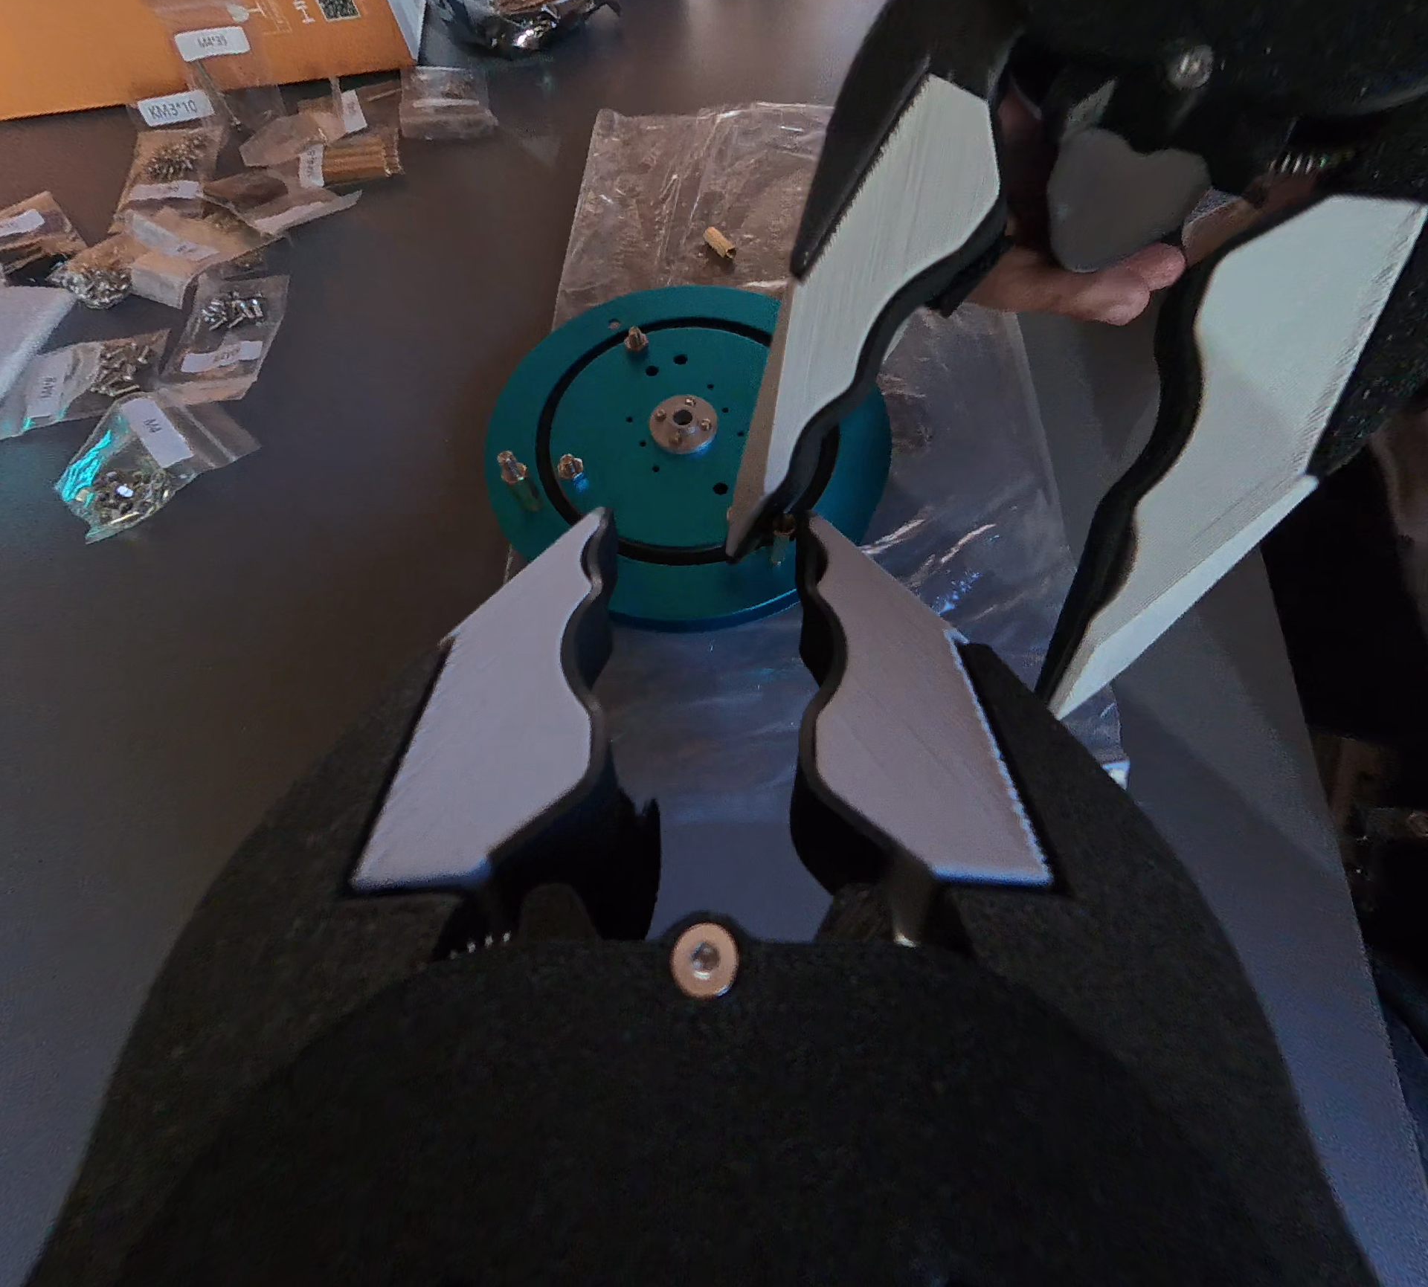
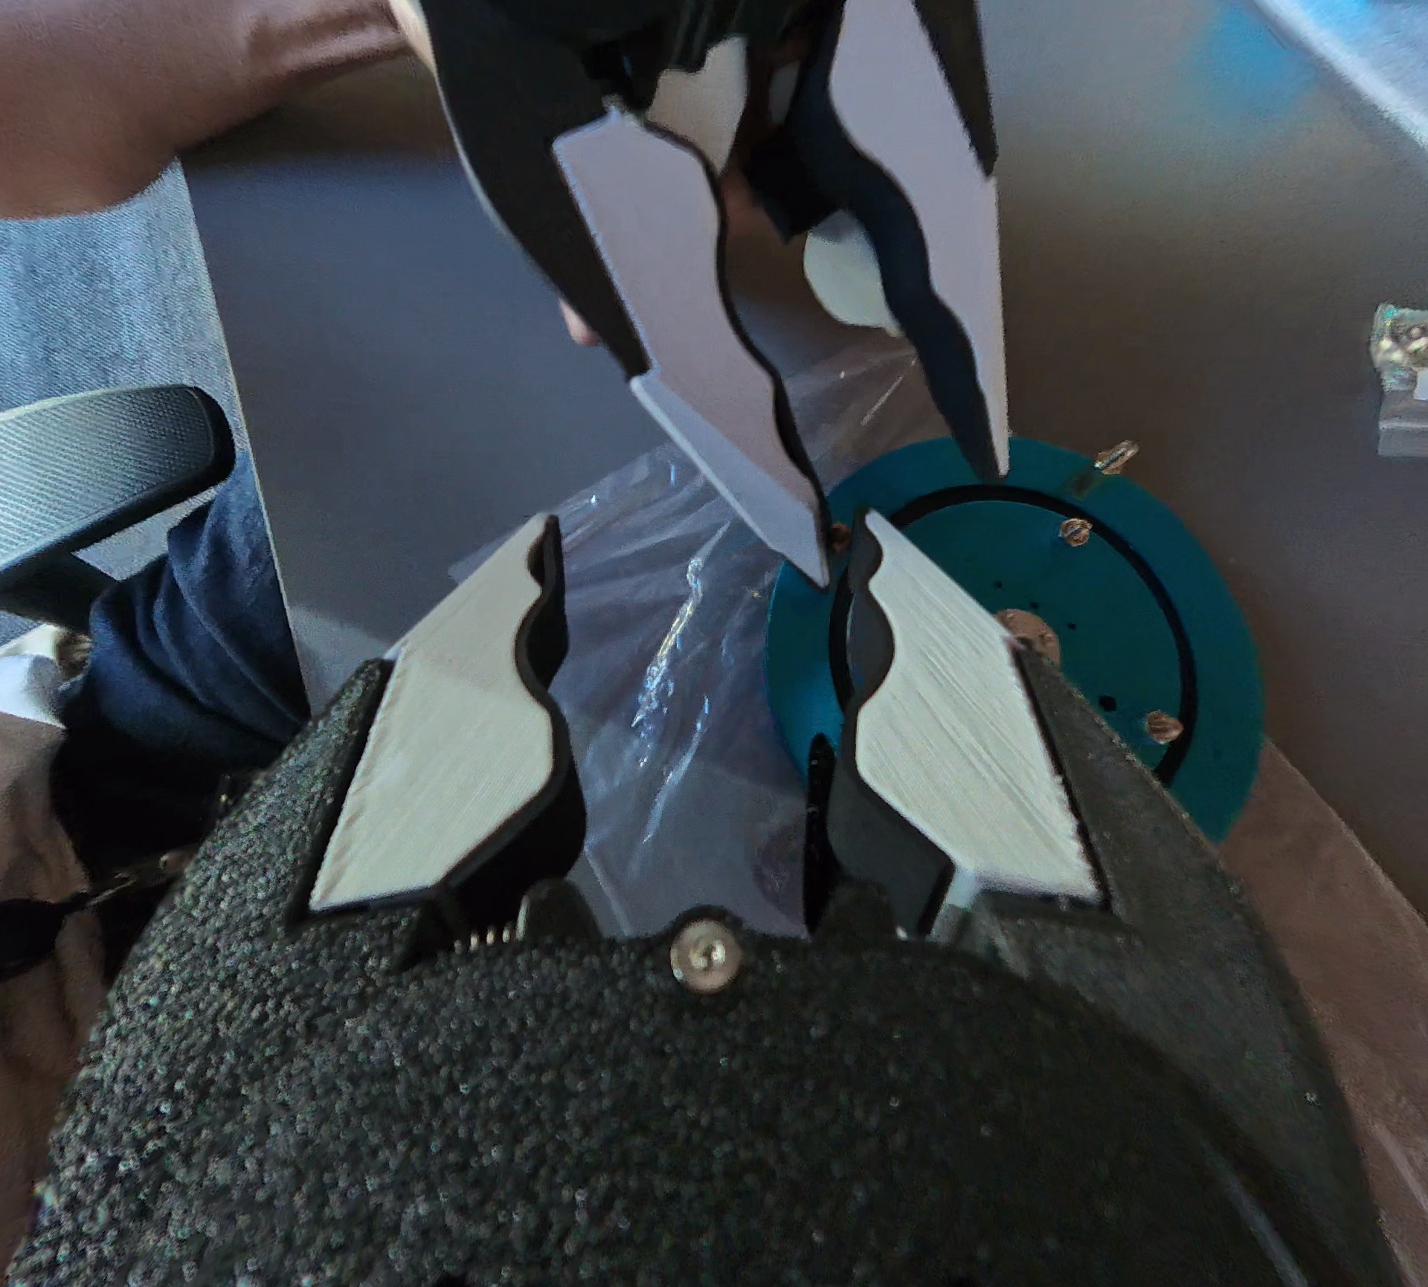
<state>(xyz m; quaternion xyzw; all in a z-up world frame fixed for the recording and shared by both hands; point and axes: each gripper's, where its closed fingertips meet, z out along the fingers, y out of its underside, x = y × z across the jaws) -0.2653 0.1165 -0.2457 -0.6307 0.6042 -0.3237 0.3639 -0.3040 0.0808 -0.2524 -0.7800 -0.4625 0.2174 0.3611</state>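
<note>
Left wrist view: camera behind the left tongs [image 1: 705,531], angled steeply down at the table [image 1: 309,632], close to the teal disc [image 1: 618,385]. Right wrist view: camera behind the right tongs [image 2: 707,539], facing roughly the opposite way, equally near. Both views share the teal disc [image 2: 1120,670], the clear plastic sheet [image 2: 672,632] and each other's tongs.

Each claw has a black, coarse-grained body with a silver screw head at the centre near the camera. The left claw [image 1: 703,524] and the right claw [image 2: 707,531] both carry two white ribbed fingers [image 1: 494,732] edged with wavy black pads. Dark blue trousers [image 2: 185,640] show at the left.
</note>
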